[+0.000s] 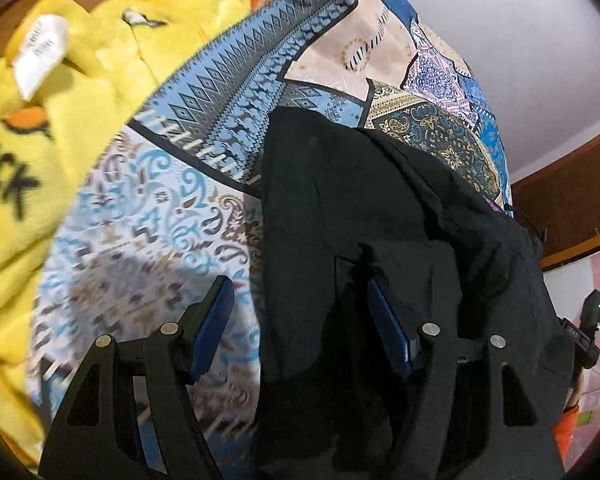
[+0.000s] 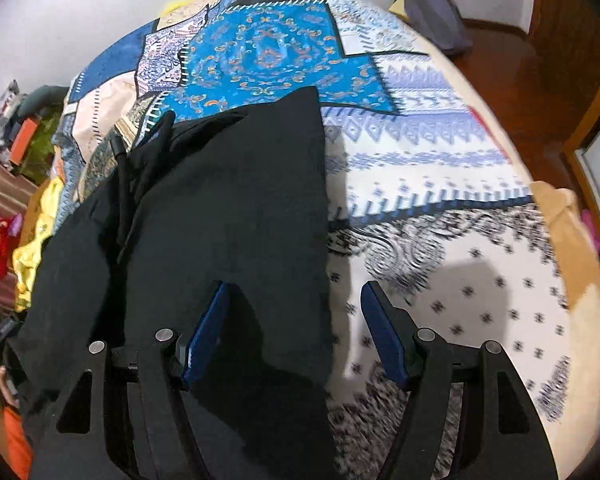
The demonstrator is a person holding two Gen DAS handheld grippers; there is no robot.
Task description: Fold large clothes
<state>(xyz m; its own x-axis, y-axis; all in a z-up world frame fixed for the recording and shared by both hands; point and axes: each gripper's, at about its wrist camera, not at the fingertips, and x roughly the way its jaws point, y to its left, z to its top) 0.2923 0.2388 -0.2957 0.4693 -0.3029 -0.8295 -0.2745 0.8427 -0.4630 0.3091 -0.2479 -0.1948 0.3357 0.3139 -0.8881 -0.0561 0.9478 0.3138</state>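
A large black garment (image 1: 364,208) lies on the patterned bedspread (image 1: 148,216), folded over lengthwise. In the right wrist view the garment (image 2: 228,208) fills the left half, with a drawcord (image 2: 124,184) lying on it. My left gripper (image 1: 300,312) is open, hovering over the garment's left edge, its right finger (image 1: 388,328) over black cloth, its left finger (image 1: 212,320) over the bedspread. My right gripper (image 2: 296,320) is open over the garment's right edge, its left finger (image 2: 208,328) above the cloth and its right finger (image 2: 384,328) above the bedspread (image 2: 440,208).
A yellow fleece garment (image 1: 60,92) with a white label lies at the left of the bed. A grey bag (image 2: 436,12) sits at the far corner. Wooden floor (image 2: 540,92) runs along the right side. Clutter is piled at the left (image 2: 16,136).
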